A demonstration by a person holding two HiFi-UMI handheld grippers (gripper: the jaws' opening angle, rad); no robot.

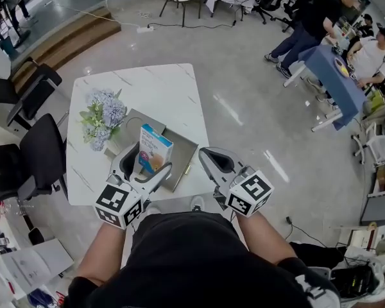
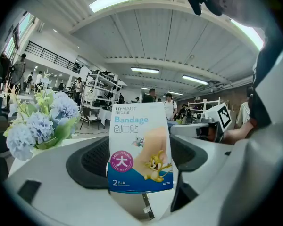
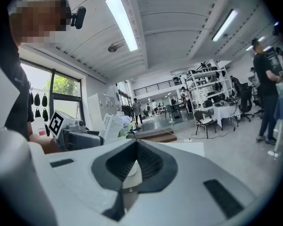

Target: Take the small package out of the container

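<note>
The small package, a white and blue Bandage box (image 1: pixel 155 149) with a cartoon print, stands upright between the jaws of my left gripper (image 1: pixel 147 167), which is shut on its lower part. It hangs just above the flat grey container (image 1: pixel 183 154) on the white table (image 1: pixel 160 85). In the left gripper view the box (image 2: pixel 140 147) fills the middle and both pads press its sides. My right gripper (image 1: pixel 212 158) is shut with nothing in it, at the container's right edge. Its jaws meet in the right gripper view (image 3: pixel 135 144), where the box (image 3: pixel 111 125) shows at the left.
A bunch of pale blue flowers (image 1: pixel 102 117) lies on the table left of the container; it also shows as flowers (image 2: pixel 37 121) in the left gripper view. Black chairs (image 1: pixel 32 153) stand left of the table. People sit at a blue table (image 1: pixel 337 76) far right.
</note>
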